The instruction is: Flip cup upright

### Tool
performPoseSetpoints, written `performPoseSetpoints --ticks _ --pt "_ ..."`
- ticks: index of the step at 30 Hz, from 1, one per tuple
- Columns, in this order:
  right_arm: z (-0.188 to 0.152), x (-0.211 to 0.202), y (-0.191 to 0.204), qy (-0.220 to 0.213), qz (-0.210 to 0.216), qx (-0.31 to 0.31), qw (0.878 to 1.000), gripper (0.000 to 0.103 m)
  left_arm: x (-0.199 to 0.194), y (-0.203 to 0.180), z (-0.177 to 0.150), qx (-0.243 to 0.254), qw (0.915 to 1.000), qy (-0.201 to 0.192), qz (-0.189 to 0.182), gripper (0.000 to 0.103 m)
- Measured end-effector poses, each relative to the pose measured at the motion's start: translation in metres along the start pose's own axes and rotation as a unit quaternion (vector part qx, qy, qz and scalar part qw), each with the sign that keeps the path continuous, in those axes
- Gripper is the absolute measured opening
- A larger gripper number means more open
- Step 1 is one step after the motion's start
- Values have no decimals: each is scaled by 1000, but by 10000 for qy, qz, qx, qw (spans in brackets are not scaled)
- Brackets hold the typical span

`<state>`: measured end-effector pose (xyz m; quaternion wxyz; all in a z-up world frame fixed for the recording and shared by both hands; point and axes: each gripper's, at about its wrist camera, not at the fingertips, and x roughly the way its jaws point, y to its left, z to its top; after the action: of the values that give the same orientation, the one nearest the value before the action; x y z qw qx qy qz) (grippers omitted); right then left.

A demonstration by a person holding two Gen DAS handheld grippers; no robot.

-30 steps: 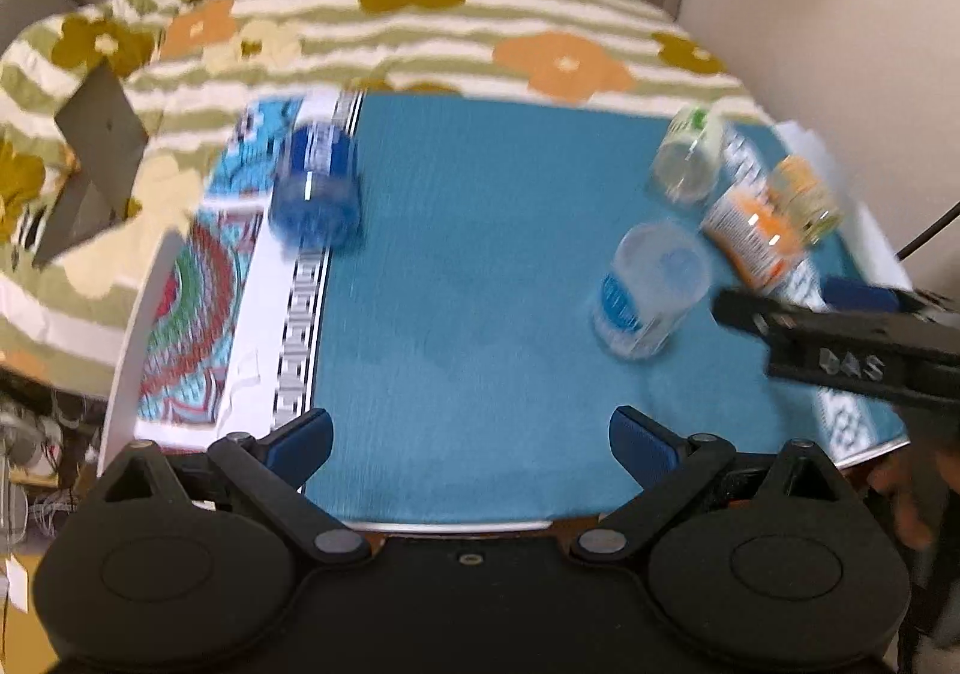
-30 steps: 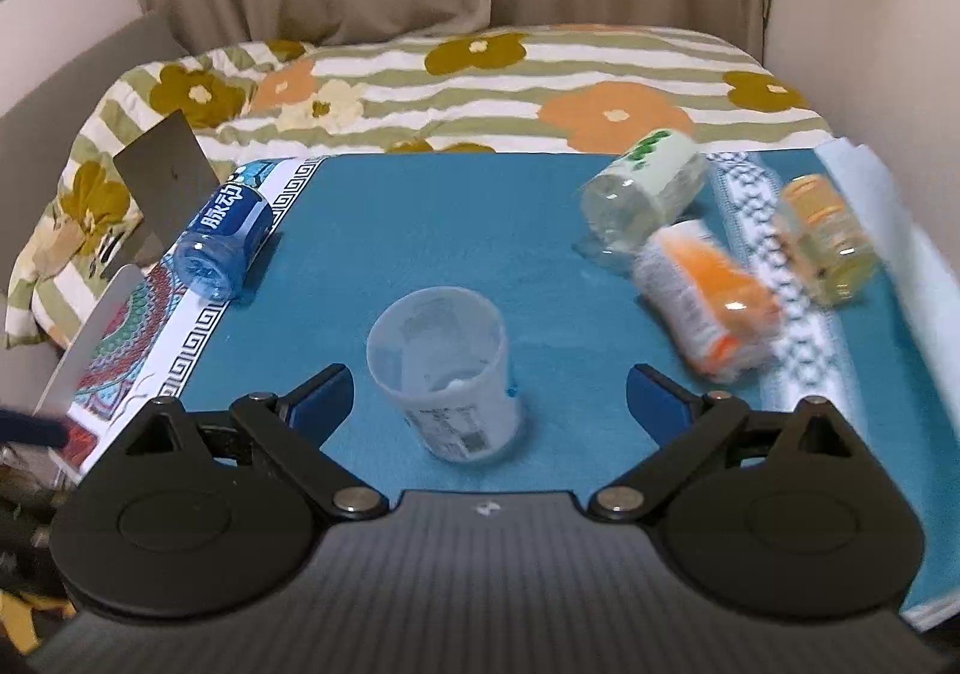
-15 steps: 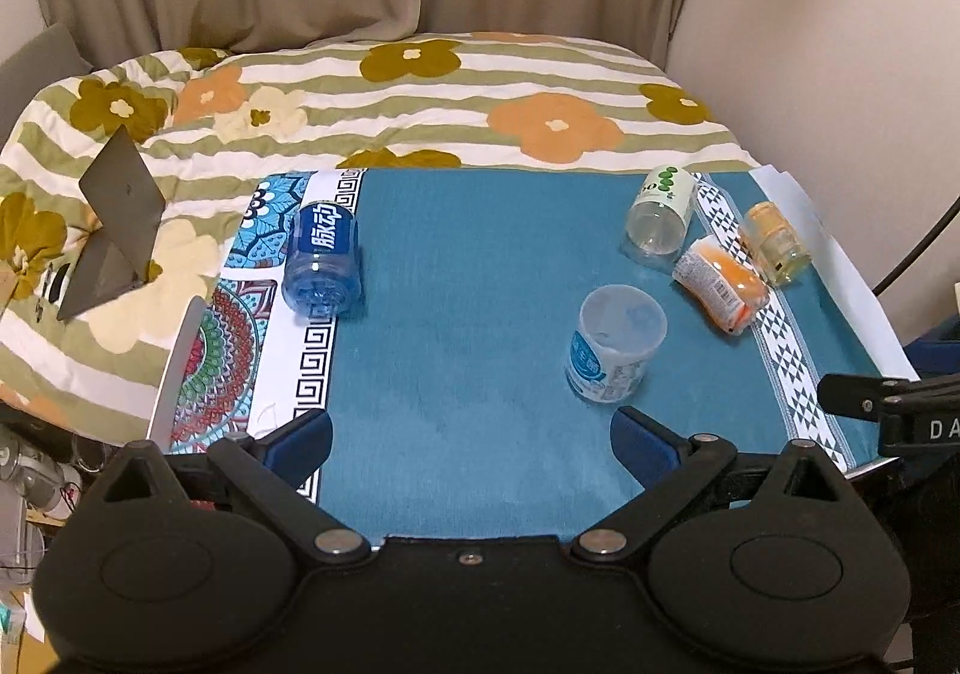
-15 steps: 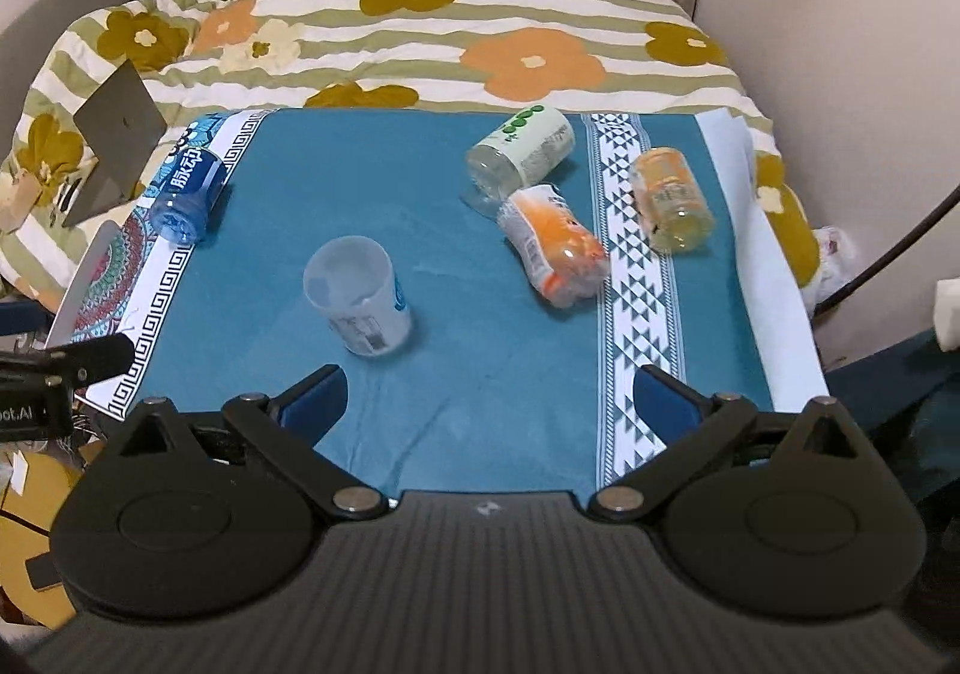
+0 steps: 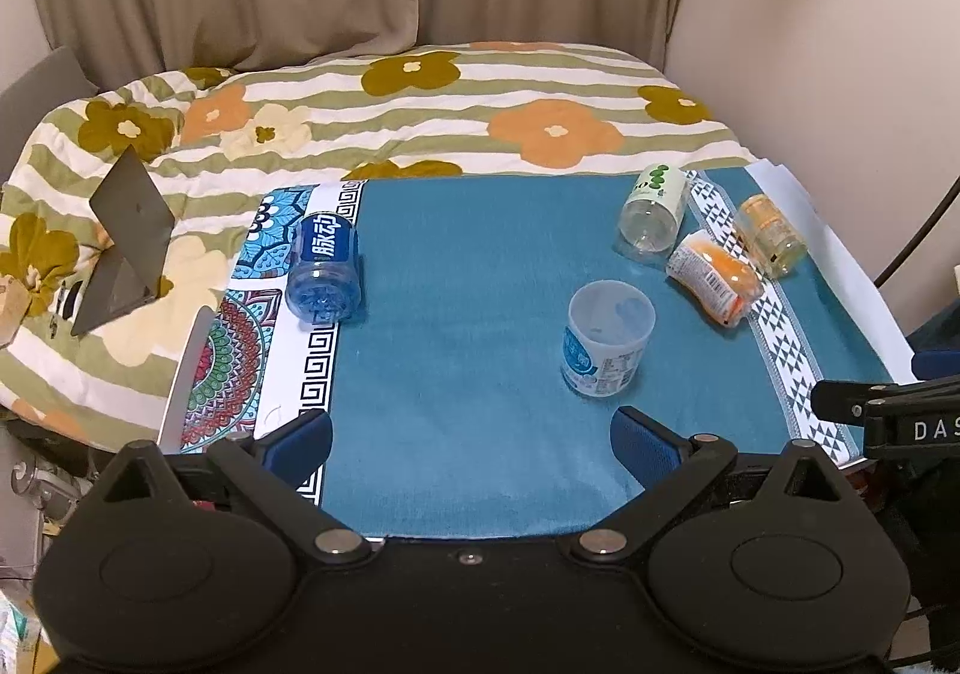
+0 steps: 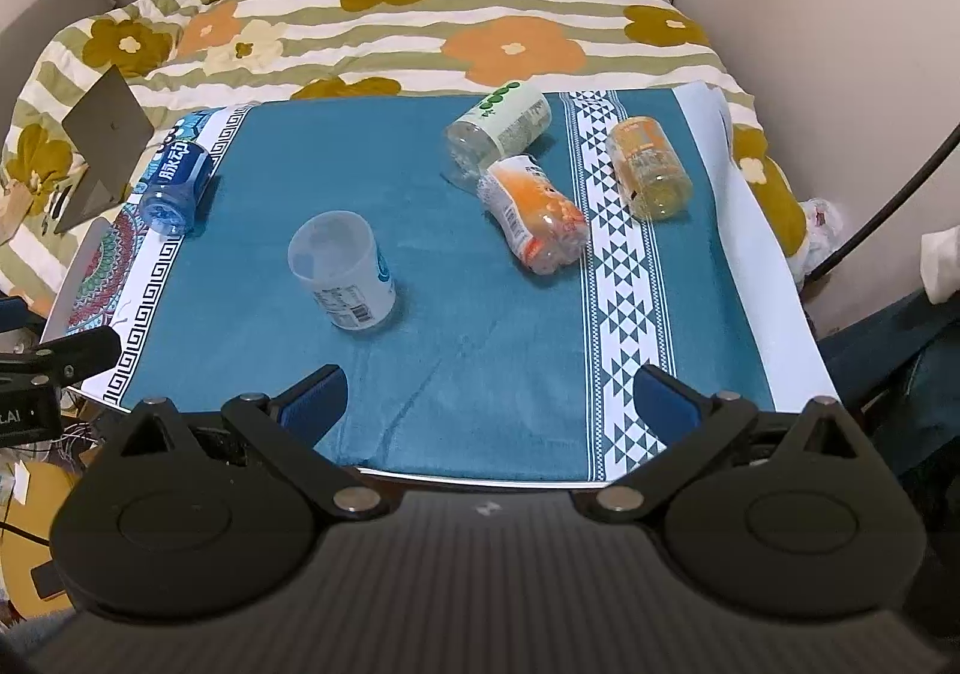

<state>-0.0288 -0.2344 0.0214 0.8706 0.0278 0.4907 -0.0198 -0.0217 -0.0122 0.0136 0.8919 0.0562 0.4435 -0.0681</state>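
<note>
A translucent white cup (image 5: pixel 606 341) with a blue-and-white label stands upright, mouth up, on the teal cloth (image 5: pixel 468 326). It also shows in the right wrist view (image 6: pixel 342 269). My left gripper (image 5: pixel 471 443) is open and empty, held back near the cloth's front edge, with the cup ahead and to the right. My right gripper (image 6: pixel 489 404) is open and empty, also near the front edge, with the cup ahead and to the left. Neither gripper touches the cup.
A blue bottle (image 6: pixel 177 182) lies at the left of the cloth. A green-label bottle (image 6: pixel 498 125), an orange-label bottle (image 6: pixel 537 215) and a yellow bottle (image 6: pixel 648 167) lie at the right. A flowered quilt (image 5: pixel 420 104) and a grey stand (image 5: pixel 129 242) lie beyond.
Both grippers have pulled back and up away from the cup, so the whole cloth now shows. The cup stands where it was. Both stay open.
</note>
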Motion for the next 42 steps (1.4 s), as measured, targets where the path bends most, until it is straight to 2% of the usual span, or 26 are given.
performPoseSetpoints --ticks 42 --pt "-3 -3 -11 -52 14 96 9999 103 -10 -10 2 23 9997 -237 84 101"
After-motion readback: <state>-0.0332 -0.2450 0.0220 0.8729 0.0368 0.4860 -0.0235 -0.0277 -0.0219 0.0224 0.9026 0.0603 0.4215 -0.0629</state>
